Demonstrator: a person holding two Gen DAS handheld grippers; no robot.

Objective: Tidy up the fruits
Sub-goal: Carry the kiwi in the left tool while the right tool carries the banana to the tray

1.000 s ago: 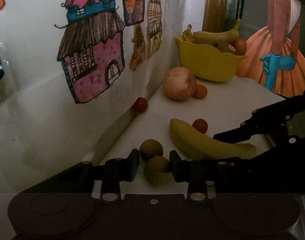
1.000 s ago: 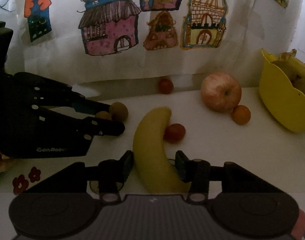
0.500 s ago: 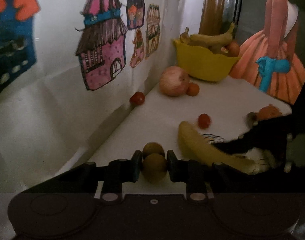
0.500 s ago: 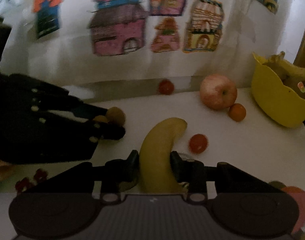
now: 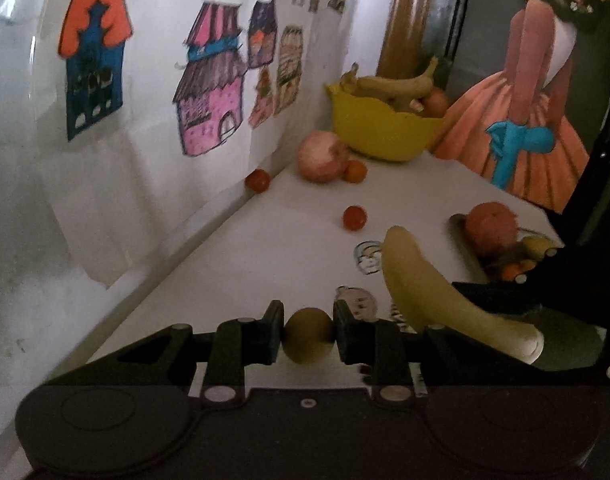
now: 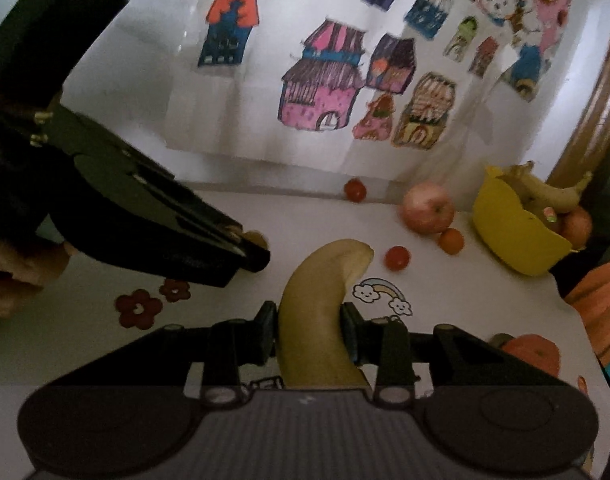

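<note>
My left gripper (image 5: 308,330) is shut on a small brown round fruit (image 5: 308,340) and holds it above the white table (image 5: 265,248). My right gripper (image 6: 308,334) is shut on a yellow banana (image 6: 321,312), lifted off the table; the banana also shows in the left wrist view (image 5: 437,300). A yellow bowl (image 6: 513,236) with bananas and a red fruit stands at the far right, also in the left wrist view (image 5: 377,128). An apple (image 6: 427,208), a small orange (image 6: 451,240) and two cherry tomatoes (image 6: 397,258) lie on the table.
A wall with paper house drawings (image 6: 321,88) runs along the back. An orange fruit (image 5: 491,226) with other small fruits sits at the table's right edge. A painted dress picture (image 5: 521,112) stands behind the bowl. Stickers (image 6: 381,294) mark the tabletop.
Both grippers closed on their fruits and lifted: the left took the brown fruit, the right took the banana. Both have risen above the table, and the second brown fruit is out of view.
</note>
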